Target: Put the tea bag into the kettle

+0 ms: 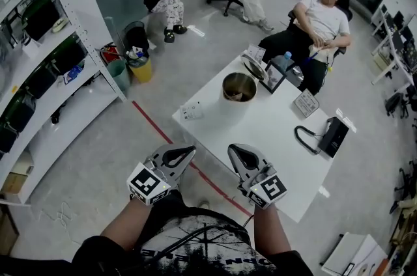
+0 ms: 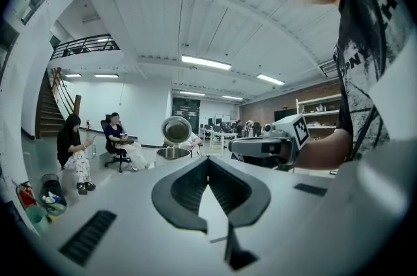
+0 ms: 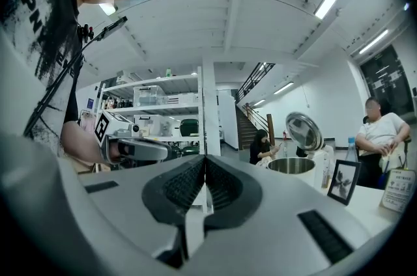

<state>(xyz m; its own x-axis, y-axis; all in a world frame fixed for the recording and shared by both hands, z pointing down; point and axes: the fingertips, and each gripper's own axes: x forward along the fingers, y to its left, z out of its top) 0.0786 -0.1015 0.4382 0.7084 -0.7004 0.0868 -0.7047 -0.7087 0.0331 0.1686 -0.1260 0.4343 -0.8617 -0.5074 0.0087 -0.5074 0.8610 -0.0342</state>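
Now, both tongs are held level close to the person's body, off the near corner of the white rectangular table (image 1: 273, 131). The left gripper (image 1: 178, 155) has its jaws together, nothing btwn them. The right gripper (image 1: 244, 153) is the same, empty. The white kettle w/ steel interior (image 1: 239, 87) stands on the table, lid tipped open. A brownish lump (image 1: 238, 96) lies inside; can't tell if it's the tea bag.

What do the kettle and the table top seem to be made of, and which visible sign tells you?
Kettle: probably stainless steel, brushed to shiny; its open bowl and raised lid look bright grey, and the lid mirrors the room. Table: white, smooth, fairly matte top, perhaps laminate or painted board; no grain shows, so the core is uncertain.
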